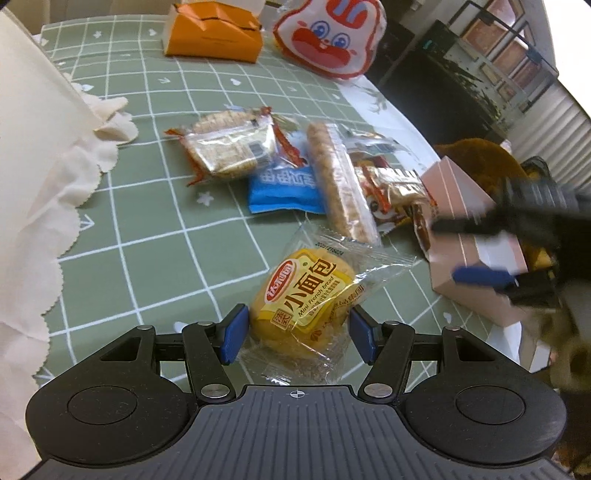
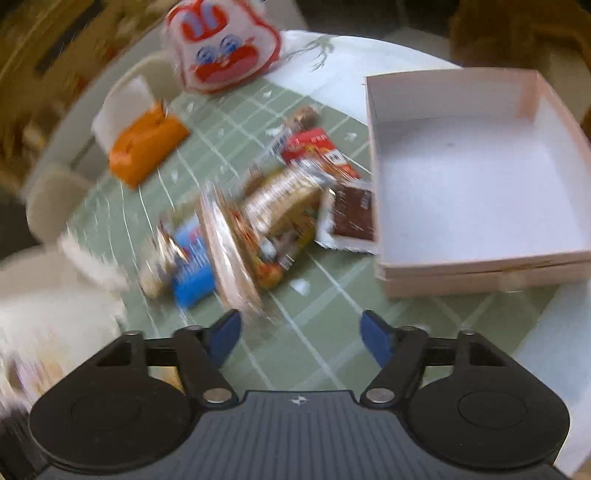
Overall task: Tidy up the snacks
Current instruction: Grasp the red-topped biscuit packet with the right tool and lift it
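Observation:
In the left wrist view my left gripper (image 1: 298,334) is open, its blue pads on either side of a yellow mini French bread packet (image 1: 306,295) lying on the green checked tablecloth (image 1: 147,221); I cannot tell whether the pads touch it. Beyond lie a cracker pack (image 1: 229,147), a blue packet (image 1: 284,192), a long biscuit bar (image 1: 340,184) and red wrappers (image 1: 391,192). The pink box (image 1: 469,236) stands at right, with my right gripper (image 1: 476,251) open over it. In the blurred right wrist view my right gripper (image 2: 300,332) is open and empty above the cloth, the snack pile (image 2: 258,221) ahead and the empty pink box (image 2: 480,177) to the right.
An orange tissue box (image 1: 214,33) and a red-and-white rabbit-face bag (image 1: 328,37) stand at the far side of the table. A white scalloped cloth (image 1: 44,184) hangs at left. The round table's white edge (image 1: 399,122) runs past the snacks at right.

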